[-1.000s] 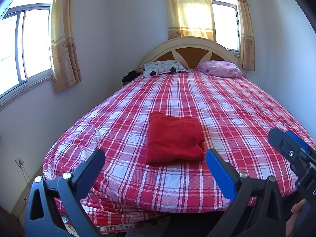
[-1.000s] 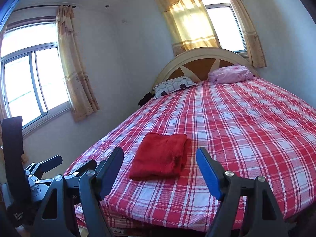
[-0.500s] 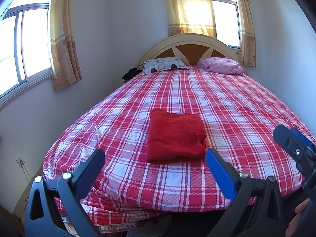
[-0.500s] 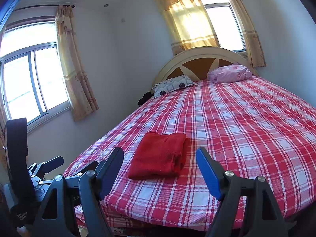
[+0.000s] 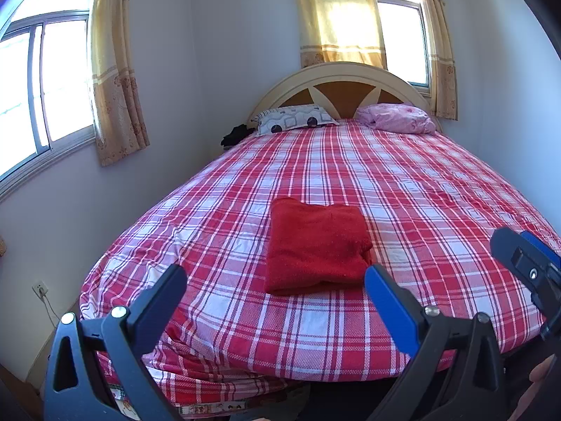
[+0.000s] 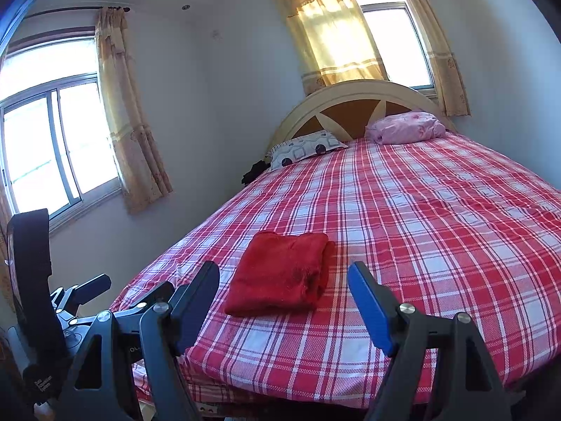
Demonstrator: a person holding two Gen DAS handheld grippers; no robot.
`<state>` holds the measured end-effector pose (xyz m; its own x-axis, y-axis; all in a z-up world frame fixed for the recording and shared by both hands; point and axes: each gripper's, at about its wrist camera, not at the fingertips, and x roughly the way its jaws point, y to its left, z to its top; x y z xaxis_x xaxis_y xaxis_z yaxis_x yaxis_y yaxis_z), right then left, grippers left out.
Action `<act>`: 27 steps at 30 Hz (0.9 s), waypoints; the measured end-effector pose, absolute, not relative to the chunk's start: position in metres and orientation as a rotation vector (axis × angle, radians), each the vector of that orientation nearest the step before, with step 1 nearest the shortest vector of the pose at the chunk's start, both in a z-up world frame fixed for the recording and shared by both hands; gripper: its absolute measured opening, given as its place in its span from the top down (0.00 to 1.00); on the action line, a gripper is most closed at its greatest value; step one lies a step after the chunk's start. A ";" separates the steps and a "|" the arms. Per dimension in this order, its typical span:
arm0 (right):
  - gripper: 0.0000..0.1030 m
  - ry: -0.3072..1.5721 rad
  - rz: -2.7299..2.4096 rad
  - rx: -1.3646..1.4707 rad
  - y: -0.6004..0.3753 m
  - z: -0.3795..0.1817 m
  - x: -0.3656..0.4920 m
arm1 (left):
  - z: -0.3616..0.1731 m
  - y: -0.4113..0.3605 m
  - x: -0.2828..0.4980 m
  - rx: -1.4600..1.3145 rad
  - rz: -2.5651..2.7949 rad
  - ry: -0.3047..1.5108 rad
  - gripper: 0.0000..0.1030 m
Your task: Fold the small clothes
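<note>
A red garment (image 5: 315, 245) lies folded into a neat rectangle on the red-and-white plaid bed (image 5: 438, 182), near the foot end. My left gripper (image 5: 273, 277) hangs open in front of the bed's foot edge with nothing between its fingers. The right gripper (image 6: 284, 280) is also open and holds nothing, short of the same folded garment (image 6: 284, 277). In the left wrist view, part of the right gripper (image 5: 526, 263) shows at the right edge. The left gripper (image 6: 80, 291) appears at the lower left of the right wrist view.
A patterned pillow (image 5: 294, 122) and a pink bundle (image 5: 396, 119) lie at the arched headboard (image 5: 343, 77). A dark item (image 5: 236, 135) sits beside the bed near the left wall. Curtained windows (image 5: 38, 80) are on the left and back walls. A wall socket (image 5: 40, 287) is low on the left.
The left wrist view has tipped slightly, so the bed and garment sit a little higher in frame. Both grippers stay open and the garment has not moved.
</note>
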<state>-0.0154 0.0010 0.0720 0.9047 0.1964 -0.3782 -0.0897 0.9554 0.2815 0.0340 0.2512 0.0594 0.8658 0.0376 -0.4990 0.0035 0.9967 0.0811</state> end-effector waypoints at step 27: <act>0.26 0.435 0.134 0.275 -0.002 0.064 -0.013 | 0.057 0.249 0.036 0.090 0.014 0.507 0.00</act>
<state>-0.0128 -0.0023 0.0641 0.8986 0.1863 -0.3972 -0.0696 0.9544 0.2903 0.0364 0.2487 0.0573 0.8742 0.0357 -0.4843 0.0091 0.9959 0.0899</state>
